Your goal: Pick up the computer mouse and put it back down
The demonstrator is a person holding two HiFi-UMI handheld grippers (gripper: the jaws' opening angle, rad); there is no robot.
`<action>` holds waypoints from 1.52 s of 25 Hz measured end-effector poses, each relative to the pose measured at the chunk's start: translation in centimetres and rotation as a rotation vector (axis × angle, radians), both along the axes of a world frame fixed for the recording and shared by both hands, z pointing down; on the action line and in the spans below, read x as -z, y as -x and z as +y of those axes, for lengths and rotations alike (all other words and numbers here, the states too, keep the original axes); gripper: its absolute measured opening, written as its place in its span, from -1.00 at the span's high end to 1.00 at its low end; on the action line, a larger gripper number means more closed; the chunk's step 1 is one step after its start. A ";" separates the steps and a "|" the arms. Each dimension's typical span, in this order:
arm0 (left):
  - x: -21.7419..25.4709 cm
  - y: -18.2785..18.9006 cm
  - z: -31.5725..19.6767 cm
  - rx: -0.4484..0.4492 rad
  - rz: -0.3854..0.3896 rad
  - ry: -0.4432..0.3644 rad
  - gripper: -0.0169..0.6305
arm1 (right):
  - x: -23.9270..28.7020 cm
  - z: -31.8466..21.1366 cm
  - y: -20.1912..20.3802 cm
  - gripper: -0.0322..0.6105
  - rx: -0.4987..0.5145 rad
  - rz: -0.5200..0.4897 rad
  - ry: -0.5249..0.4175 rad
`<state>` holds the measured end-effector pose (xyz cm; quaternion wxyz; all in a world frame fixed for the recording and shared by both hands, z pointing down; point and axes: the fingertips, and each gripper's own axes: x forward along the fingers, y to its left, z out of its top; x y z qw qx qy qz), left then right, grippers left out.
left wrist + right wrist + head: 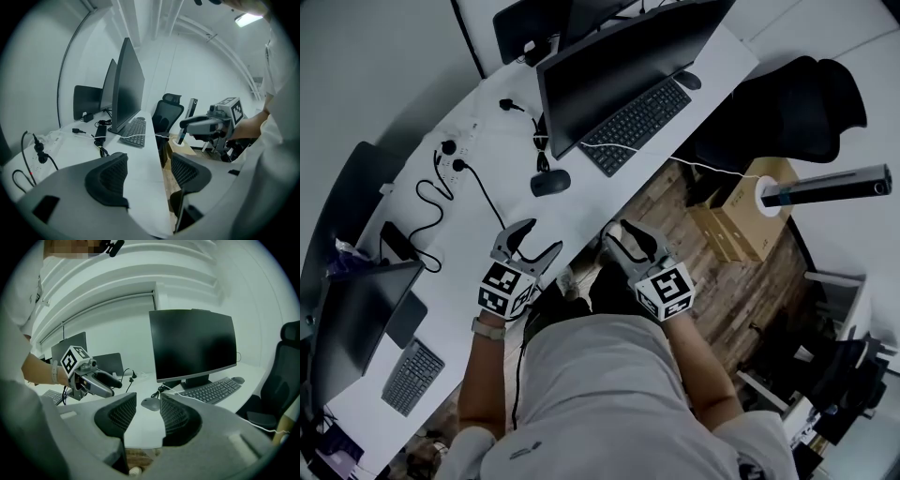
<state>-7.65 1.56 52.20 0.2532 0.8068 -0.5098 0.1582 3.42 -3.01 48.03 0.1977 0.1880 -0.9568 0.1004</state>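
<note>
Desk [591, 202]: long and white, crossing the head view on a slant from the lower left to the upper right; its front edge faces the person.
Office chair [787, 108]: black, pushed up to the desk's front edge at the far right end, on a wood-plank floor.
Monitor [628, 70]: dark screen, standing along the middle of the desk towards its back edge.
Second monitor [356, 314]: at the desk's near left end, with a small keyboard [411, 377] beside it by the front edge.
Cardboard box [741, 225]: on the floor, off the front edge, near the chair.
Keyboard [635, 125]: black, between the monitor and the front edge, parallel to the screen.
Left gripper [542, 238]: held over the desk just inside its front edge. In its own view the jaws stand wide apart around bare desk and the desk edge, with nothing between the pads [110, 180].
Right gripper [619, 232]: held just off the front edge, over the floor, beside the left one. Its jaws are parted by a narrower gap and grip nothing.
Power strip [455, 155]: white, near the back edge left of the monitor, with black plugs and cables trailing from it.
Computer mouse [550, 182]: dark, resting on the desk by the monitor's near end, left of the keyboard and about midway between the back and front edges. It lies ahead of both grippers and clear of each; the right gripper view shows it [151, 403] beyond the gap in the jaws.
</note>
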 end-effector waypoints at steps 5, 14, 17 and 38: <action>-2.0 0.4 -2.1 -0.025 -0.042 0.054 0.04 | -1.1 -1.7 -0.2 0.42 0.005 0.016 0.029; -6.3 1.9 -6.3 -0.052 -0.143 0.157 0.00 | -2.5 -5.5 -0.1 0.42 0.015 0.035 0.062; -8.1 2.4 -7.6 -0.075 -0.179 0.181 -0.01 | -2.8 -6.7 -0.1 0.42 0.017 0.051 0.062; -14.5 4.5 -13.2 -0.173 -0.320 0.264 -0.07 | -5.5 -11.0 -3.9 0.41 -0.076 0.135 0.128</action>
